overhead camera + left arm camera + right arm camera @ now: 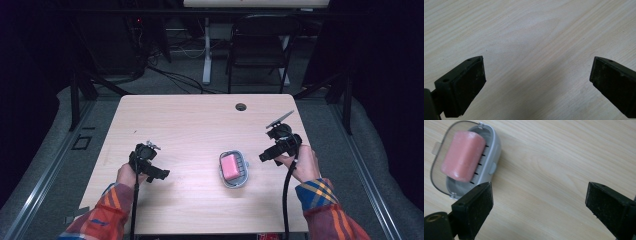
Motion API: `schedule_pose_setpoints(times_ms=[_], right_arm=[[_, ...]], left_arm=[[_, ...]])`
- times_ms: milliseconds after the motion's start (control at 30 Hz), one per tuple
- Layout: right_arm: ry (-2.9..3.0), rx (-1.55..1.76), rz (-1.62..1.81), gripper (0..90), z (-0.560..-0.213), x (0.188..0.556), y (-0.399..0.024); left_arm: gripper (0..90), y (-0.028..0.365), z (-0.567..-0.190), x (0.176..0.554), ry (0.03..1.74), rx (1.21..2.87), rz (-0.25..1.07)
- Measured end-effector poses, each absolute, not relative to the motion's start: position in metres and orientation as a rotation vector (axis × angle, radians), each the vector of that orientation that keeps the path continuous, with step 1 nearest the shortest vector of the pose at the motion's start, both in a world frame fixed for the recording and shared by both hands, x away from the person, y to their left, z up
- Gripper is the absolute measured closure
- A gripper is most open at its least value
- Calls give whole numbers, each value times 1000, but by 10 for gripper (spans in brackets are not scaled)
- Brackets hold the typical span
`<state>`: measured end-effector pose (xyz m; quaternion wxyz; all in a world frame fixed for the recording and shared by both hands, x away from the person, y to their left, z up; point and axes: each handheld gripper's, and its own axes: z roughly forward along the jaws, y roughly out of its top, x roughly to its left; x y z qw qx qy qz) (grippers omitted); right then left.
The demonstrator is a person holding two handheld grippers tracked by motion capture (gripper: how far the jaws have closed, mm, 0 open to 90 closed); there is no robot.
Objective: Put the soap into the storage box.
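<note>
Here, going from left to right across the pale wooden table, the left gripper comes first, held in the person's left hand near the front left of the tabletop. Seen from the left gripper view, its two black jaws stand wide apart with bare wood grain between them; no object lies between or touches the pads.

Toward the middle, slightly right of centre and on the near half of the table, sits the soap dish, a small grey tray with rounded corners. The pink soap bar lies inside it. In the right gripper view the soap dish shows slotted ribs under the soap bar, which looks a little blurred, so its exact seating on the ribs is hard to judge.

Just to the right of the dish, the right gripper is held in the person's right hand, its tip pointing left toward the dish but apart from it. Its jaws gape wide and hold nothing; one pad appears just beside the near corner of the dish, with plain tabletop between the two.
</note>
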<state>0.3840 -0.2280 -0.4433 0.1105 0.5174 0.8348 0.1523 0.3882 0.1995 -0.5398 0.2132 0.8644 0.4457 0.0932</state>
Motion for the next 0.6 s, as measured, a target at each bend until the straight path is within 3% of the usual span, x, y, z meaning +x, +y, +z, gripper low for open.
schedule_pose_setpoints(times_ms=[600], right_arm=[[2328, 1547, 509, 48, -483, 346, -289]], left_arm=[[2, 199, -542, 389, 1234, 2415, 249]])
